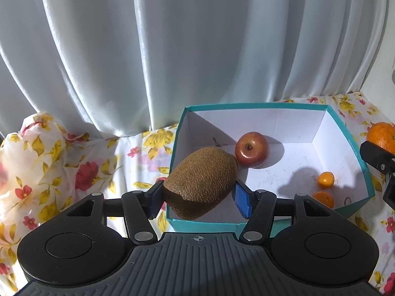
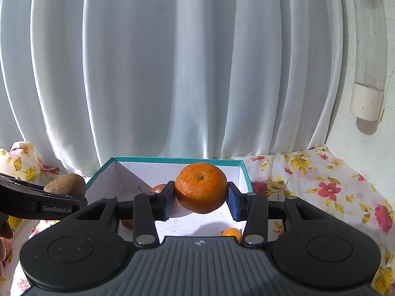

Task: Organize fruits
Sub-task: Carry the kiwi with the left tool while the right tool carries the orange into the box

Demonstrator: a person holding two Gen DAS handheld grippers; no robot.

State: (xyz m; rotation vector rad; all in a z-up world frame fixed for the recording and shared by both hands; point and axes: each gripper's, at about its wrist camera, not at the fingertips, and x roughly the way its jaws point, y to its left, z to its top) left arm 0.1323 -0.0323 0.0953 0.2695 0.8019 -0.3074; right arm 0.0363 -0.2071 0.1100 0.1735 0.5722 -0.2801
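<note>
Right now the left gripper has its 2 blue pads pressed against a fuzzy brown oval kiwi, held above the near left corner of the teal box, while the right gripper clamps a round, pebbly-skinned orange over the same box. Inside, on the white cardboard floor, sit a glossy red apple and 2 small smooth orange fruits. Around the box spreads a flowered cloth, with a pleated pale curtain behind.
</note>
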